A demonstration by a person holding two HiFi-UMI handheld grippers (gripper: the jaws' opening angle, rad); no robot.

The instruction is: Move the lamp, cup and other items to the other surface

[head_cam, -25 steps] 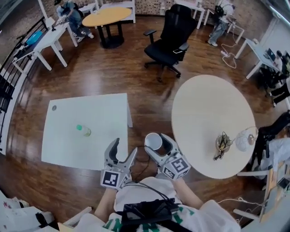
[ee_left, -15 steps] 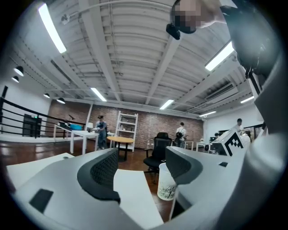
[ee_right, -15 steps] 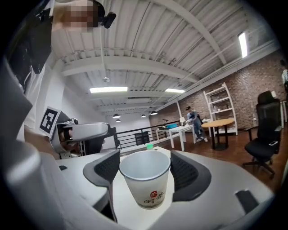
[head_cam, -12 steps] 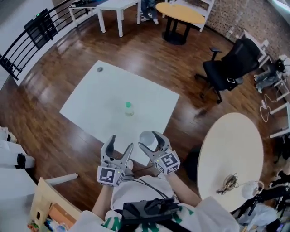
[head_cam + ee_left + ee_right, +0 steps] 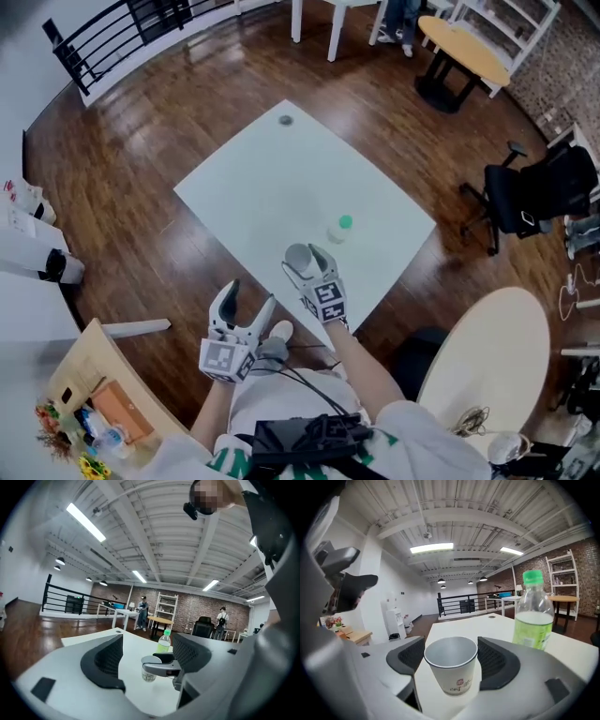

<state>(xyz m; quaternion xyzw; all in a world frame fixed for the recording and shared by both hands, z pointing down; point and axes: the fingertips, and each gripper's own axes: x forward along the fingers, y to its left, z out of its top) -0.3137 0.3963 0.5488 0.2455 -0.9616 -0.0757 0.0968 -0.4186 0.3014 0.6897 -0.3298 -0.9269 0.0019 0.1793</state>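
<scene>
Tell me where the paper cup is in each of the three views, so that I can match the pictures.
Head view: paper cup just below the middle, held in the right gripper.
Left gripper view: low centre, in front of the bottle.
Right gripper view: low centre, between the fingers.
Shared landmark: the green-capped bottle close beside the cup.

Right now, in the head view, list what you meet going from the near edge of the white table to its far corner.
paper cup, held in the right tongs → green-capped bottle → small dark disc by the far corner
</scene>
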